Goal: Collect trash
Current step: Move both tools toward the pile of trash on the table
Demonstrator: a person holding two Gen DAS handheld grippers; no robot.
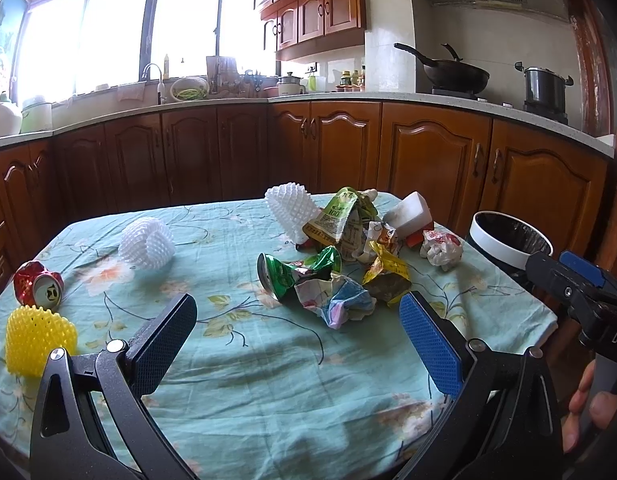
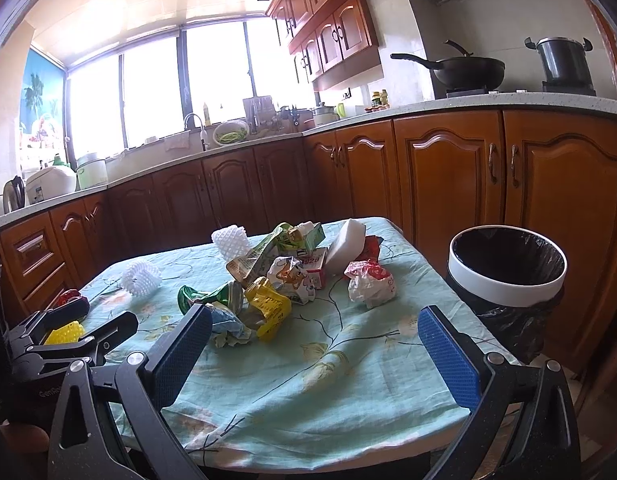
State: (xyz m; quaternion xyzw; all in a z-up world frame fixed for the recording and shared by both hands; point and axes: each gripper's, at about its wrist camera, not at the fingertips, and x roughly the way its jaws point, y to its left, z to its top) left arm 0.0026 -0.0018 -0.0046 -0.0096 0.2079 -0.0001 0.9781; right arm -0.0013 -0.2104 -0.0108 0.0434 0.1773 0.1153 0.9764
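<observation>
A heap of crumpled wrappers [image 1: 340,256] [image 2: 268,284] lies on the table's far middle, with a crushed green can [image 1: 276,274] at its near side. A white crumpled wad [image 2: 368,282] sits to the heap's right. White foam nets [image 1: 148,242] [image 1: 288,208], a yellow foam net [image 1: 38,334] and a crushed red can [image 1: 38,284] lie to the left. My left gripper [image 1: 298,322] stands open, short of the heap, nothing between its fingers. My right gripper [image 2: 314,332] is also open and empty over the table's near right. The black-lined white bin [image 2: 508,266] stands beside the table's right edge.
The table wears a teal flowered cloth [image 1: 248,360]. Wooden kitchen cabinets [image 2: 448,168] run behind the table and along the left. A wok [image 1: 456,72] and a pot [image 1: 544,84] sit on the counter's stove. A hand [image 1: 588,404] grips the right tool's handle.
</observation>
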